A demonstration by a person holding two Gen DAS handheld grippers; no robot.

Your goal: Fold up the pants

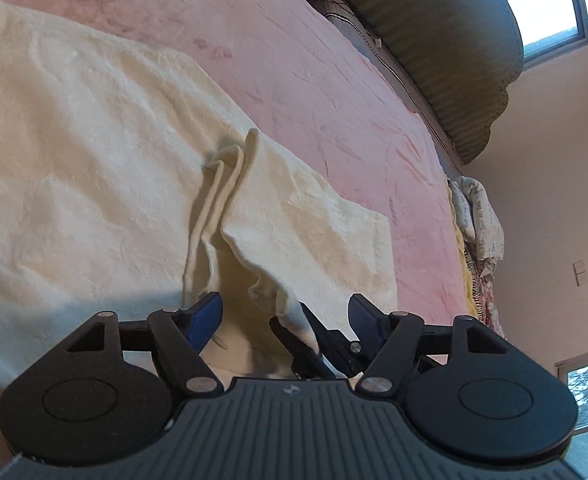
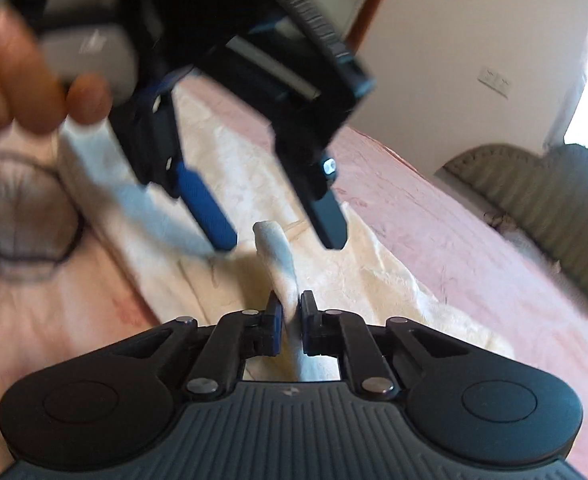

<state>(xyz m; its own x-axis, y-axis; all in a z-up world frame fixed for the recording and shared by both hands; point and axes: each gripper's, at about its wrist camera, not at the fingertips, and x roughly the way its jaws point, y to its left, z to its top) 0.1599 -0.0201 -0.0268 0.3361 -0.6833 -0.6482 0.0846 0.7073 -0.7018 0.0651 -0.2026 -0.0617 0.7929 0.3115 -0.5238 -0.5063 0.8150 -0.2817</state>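
- Cream, fleecy pants [image 1: 94, 168] lie spread across a pink bed [image 1: 333, 80]; the fabric is rumpled and mostly a single flat layer, with a raised ridge of bunched cloth near its middle.
- The right gripper [image 2: 291, 322] has its jaws drawn nearly together, pinching a thin fold of the pants that stands up from the ridge like a small peak.
- The left gripper [image 1: 284, 316] hangs just above that same pinched fold, its jaws standing wide with blue pads [image 1: 204, 320] either side of the cloth and not pressing on it.
- In the left wrist view the right gripper's dark fingers appear between the left jaws, holding the white fold close beside the ridge.
- A person's hand [image 2: 22, 72] grips the left gripper's handle, up and to the left of the pants; it is blurred, so details are unclear.
- A ribbed, grey-green headboard [image 1: 453, 60] runs along the bed's far edge, well apart from the pants.
- Progress, as a judgement: the fold seems barely begun. One edge is lifted; no neat halved shape shows yet, so carrying the cloth over and smoothing remain.
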